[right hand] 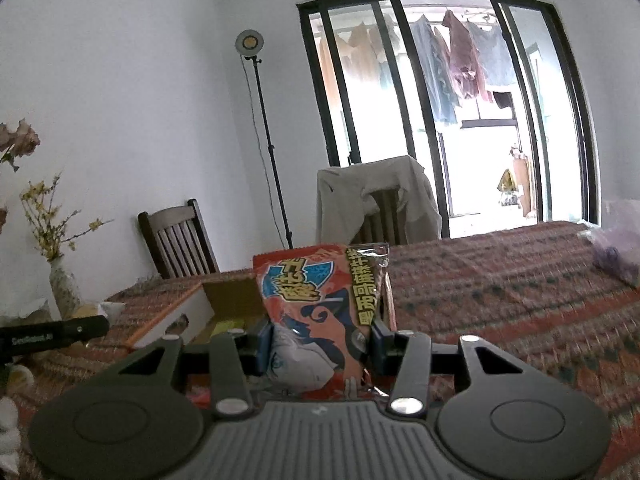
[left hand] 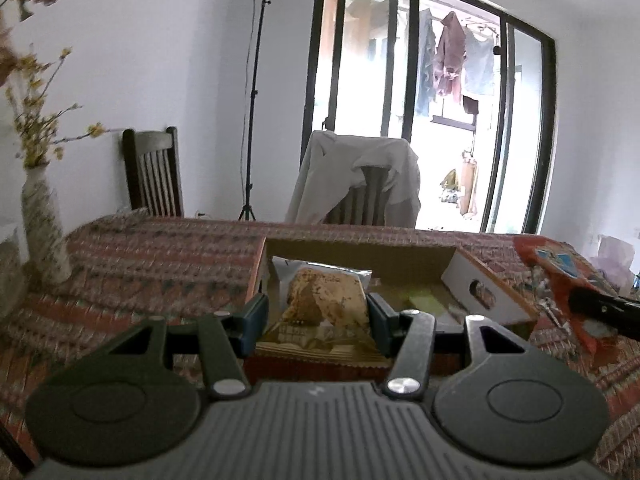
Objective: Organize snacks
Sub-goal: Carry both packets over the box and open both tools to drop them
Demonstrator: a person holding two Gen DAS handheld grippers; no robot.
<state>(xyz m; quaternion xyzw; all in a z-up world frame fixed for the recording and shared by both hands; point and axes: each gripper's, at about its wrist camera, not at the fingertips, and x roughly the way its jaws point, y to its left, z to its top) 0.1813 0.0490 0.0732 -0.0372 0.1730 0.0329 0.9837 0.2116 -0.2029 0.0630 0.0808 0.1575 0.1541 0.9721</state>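
Cardboard, brown and open-topped, forms the shallow snack box (left hand: 360,256) near the tablecloth's far edge; pale packets already lie inside. Left gripper (left hand: 316,320) pinches a clear packet of golden-brown pastry (left hand: 326,300) before the box; right gripper (right hand: 322,344) pinches a red printed snack bag (right hand: 320,304) beside it. Both await placing.

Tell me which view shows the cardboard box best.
The left wrist view: the box lies open ahead, inner walls and white flap visible beyond the held cake packet. The right wrist view catches only a corner of it, behind the orange snack bag.
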